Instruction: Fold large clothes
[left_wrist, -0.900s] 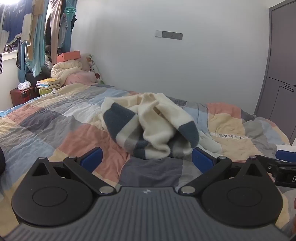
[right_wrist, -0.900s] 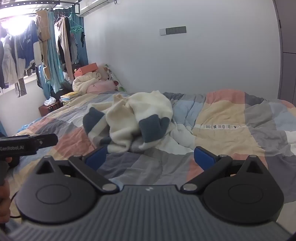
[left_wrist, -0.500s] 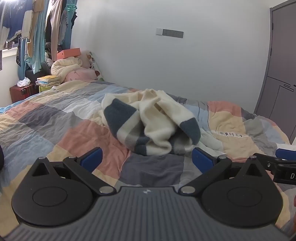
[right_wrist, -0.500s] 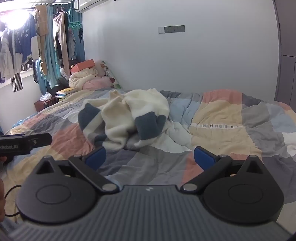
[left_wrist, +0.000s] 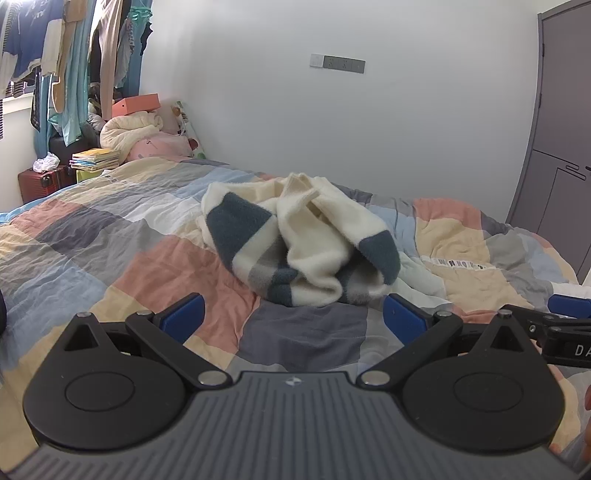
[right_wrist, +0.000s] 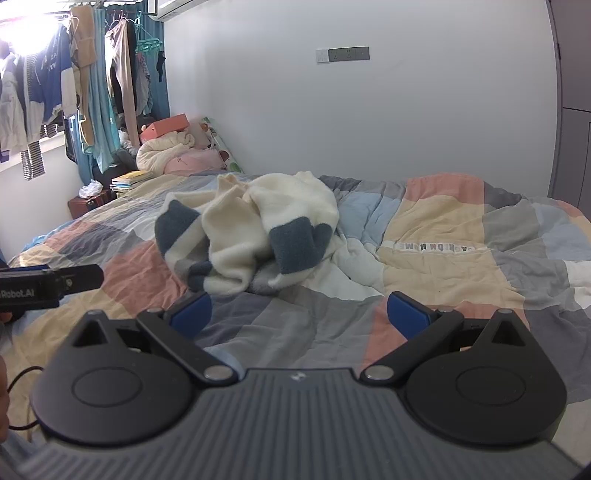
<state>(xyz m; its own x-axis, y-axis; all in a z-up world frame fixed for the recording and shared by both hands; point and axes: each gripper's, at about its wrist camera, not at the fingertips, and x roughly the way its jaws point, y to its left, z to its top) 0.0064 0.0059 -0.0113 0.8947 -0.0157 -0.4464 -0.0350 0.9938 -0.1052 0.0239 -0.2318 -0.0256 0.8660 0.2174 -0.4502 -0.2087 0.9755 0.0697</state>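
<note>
A crumpled cream fleece garment with dark blue and grey stripes (left_wrist: 303, 243) lies in a heap on the patchwork bed quilt (left_wrist: 110, 266). It also shows in the right wrist view (right_wrist: 251, 236). My left gripper (left_wrist: 293, 317) is open and empty, just short of the heap's near edge. My right gripper (right_wrist: 301, 312) is open and empty, near the heap's right front edge above the quilt (right_wrist: 443, 258). Each gripper's side pokes into the other's view.
A white wall runs behind the bed. Hanging clothes (right_wrist: 55, 92), a rolled cream blanket (left_wrist: 129, 133), stacked books (left_wrist: 96, 158) and a red suitcase (left_wrist: 40, 182) crowd the far left. A grey wardrobe door (left_wrist: 561, 147) stands at the right.
Both grippers have moved a little closer to the garment heap. Both stay open and empty; the garment has not moved.
</note>
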